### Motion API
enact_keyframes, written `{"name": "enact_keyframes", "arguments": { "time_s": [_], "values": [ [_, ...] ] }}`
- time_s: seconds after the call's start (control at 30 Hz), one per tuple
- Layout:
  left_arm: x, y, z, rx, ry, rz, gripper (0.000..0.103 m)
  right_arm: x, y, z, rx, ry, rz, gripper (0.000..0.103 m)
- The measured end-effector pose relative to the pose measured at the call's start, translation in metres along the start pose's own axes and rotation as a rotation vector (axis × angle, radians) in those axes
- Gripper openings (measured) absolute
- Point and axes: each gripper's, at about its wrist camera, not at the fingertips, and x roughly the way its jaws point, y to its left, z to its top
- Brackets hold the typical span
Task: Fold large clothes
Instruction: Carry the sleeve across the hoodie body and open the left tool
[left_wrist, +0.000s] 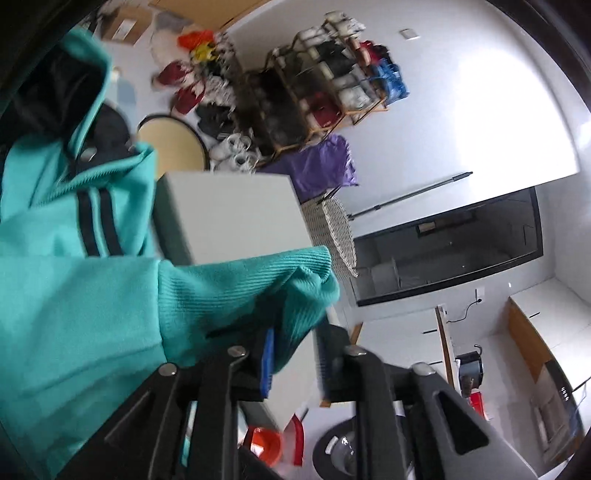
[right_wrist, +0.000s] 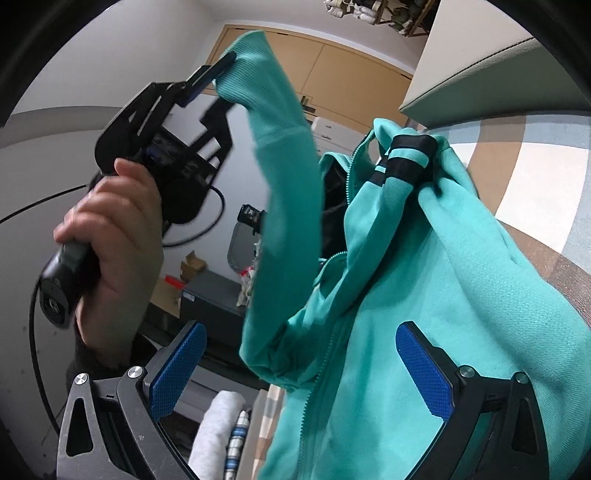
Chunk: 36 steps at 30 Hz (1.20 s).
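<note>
White walls and tan cupboard doors (right_wrist: 325, 66) back a cluttered room. From the right wrist view, the left gripper (right_wrist: 225, 85) is raised in a hand (right_wrist: 110, 236) at far left. Its jaws are narrowly parted and the ribbed cuff (right_wrist: 251, 62) of a teal hoodie (right_wrist: 424, 277) sits between them; whether the pads press it I cannot tell. The sleeve hangs down from there to the body of the hoodie, which fills the right of the view, zip open, two dark stripes near its top. The right gripper (right_wrist: 301, 373) stands wide, blue pads apart, one in front of the hoodie, nothing clamped.

Only the left wrist view shows the cuff (left_wrist: 280, 280) up close at the left gripper (left_wrist: 295, 362) (one blue pad (left_wrist: 267, 363) lies against the fabric), and beyond it a white box (left_wrist: 229, 218), a wicker basket (left_wrist: 340, 236), a shoe rack (left_wrist: 325, 81) and a dark window (left_wrist: 450, 243). Only the right view shows folded grey cloth (right_wrist: 218, 428) near the bottom.

No writing can be read.
</note>
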Motion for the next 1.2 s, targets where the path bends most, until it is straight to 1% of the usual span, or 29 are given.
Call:
{"name": "enact_keyframes", "arguments": {
  "time_s": [0.03,0.07,0.1,0.17,0.23,0.27,0.3,0.33,0.4,0.43,0.5,0.53,0.57,0.6,0.63,0.67,0.7,0.73,0.8,0.83,0.87,0.9,0.93,0.97,1.0,1.03,1.07,1.1,1.2],
  "values": [
    [-0.007,0.005,-0.004,-0.03,0.01,-0.011,0.049,0.001,0.0,0.0,-0.001,0.003,0.0,0.103],
    [-0.012,0.004,-0.015,-0.043,0.008,-0.026,0.067,0.001,0.001,0.0,-0.002,0.004,0.001,0.103],
    [-0.025,0.007,-0.021,-0.043,0.003,-0.029,0.072,0.001,0.001,0.0,-0.001,0.004,0.004,0.103],
    [-0.044,0.004,-0.024,0.0,-0.009,0.025,0.072,0.003,0.001,-0.001,-0.001,0.005,0.005,0.103],
    [-0.079,0.011,-0.031,0.061,-0.026,0.085,0.072,0.004,0.002,-0.001,-0.005,0.013,-0.001,0.103],
    [-0.084,0.016,-0.031,0.076,-0.042,0.115,0.072,0.005,0.004,-0.002,-0.008,0.02,-0.005,0.103],
    [-0.1,0.026,-0.033,0.085,-0.087,0.169,0.072,0.006,0.005,-0.002,-0.007,0.027,-0.014,0.103],
    [-0.125,0.038,-0.034,0.088,-0.138,0.216,0.072,0.009,0.007,-0.001,-0.004,0.041,-0.024,0.103],
    [-0.156,0.064,-0.039,0.062,-0.206,0.306,0.073,0.012,0.014,0.004,-0.003,0.092,-0.022,0.103],
    [-0.172,0.078,-0.044,0.049,-0.225,0.34,0.073,0.01,0.018,0.008,-0.006,0.1,-0.022,0.103],
    [-0.191,0.113,-0.047,-0.015,-0.241,0.367,0.073,0.002,0.038,0.019,-0.066,0.083,-0.031,0.103],
    [-0.193,0.127,-0.049,-0.037,-0.246,0.361,0.073,-0.002,0.051,0.027,-0.124,0.066,-0.052,0.103],
    [-0.196,0.151,-0.055,-0.077,-0.236,0.344,0.073,-0.004,0.064,0.034,-0.191,0.046,-0.098,0.103],
    [-0.194,0.166,-0.058,-0.113,-0.213,0.355,0.073,-0.004,0.073,0.041,-0.239,0.035,-0.151,0.103],
    [-0.192,0.176,-0.06,-0.152,-0.203,0.371,0.073,0.001,0.08,0.048,-0.286,0.035,-0.205,0.103],
    [-0.189,0.195,-0.066,-0.195,-0.194,0.364,0.072,0.008,0.085,0.057,-0.329,0.053,-0.257,0.103],
    [-0.188,0.201,-0.07,-0.204,-0.202,0.348,0.072,0.019,0.088,0.065,-0.359,0.084,-0.311,0.103],
    [-0.189,0.201,-0.074,-0.19,-0.228,0.334,0.072,0.031,0.092,0.072,-0.395,0.121,-0.33,0.103],
    [-0.189,0.196,-0.078,-0.157,-0.234,0.336,0.072,0.055,0.1,0.082,-0.476,0.177,-0.364,0.103],
    [-0.187,0.194,-0.08,-0.146,-0.238,0.337,0.072,0.068,0.102,0.086,-0.513,0.219,-0.373,0.103],
    [-0.186,0.193,-0.081,-0.142,-0.239,0.34,0.07,0.077,0.1,0.089,-0.542,0.245,-0.39,0.103],
    [-0.187,0.193,-0.081,-0.145,-0.24,0.339,0.066,0.092,0.098,0.091,-0.588,0.272,-0.451,0.103],
    [-0.186,0.196,-0.08,-0.155,-0.243,0.334,0.064,0.104,0.092,0.088,-0.628,0.305,-0.514,0.103],
    [-0.19,0.197,-0.079,-0.169,-0.247,0.331,0.06,0.117,0.083,0.089,-0.656,0.36,-0.582,0.103],
    [-0.19,0.197,-0.08,-0.177,-0.248,0.32,0.06,0.13,0.071,0.087,-0.663,0.449,-0.63,0.103],
    [-0.199,0.201,-0.081,-0.172,-0.241,0.315,0.06,0.141,0.058,0.082,-0.661,0.543,-0.642,0.103],
    [-0.196,0.206,-0.074,-0.159,-0.238,0.313,0.06,0.145,0.053,0.078,-0.673,0.581,-0.658,0.103],
    [-0.197,0.209,-0.074,-0.147,-0.243,0.31,0.06,0.152,0.046,0.07,-0.715,0.615,-0.706,0.103],
    [-0.204,0.211,-0.077,-0.137,-0.255,0.324,0.06,0.179,0.032,0.051,-0.838,0.68,-0.838,0.103]
  ]
}}
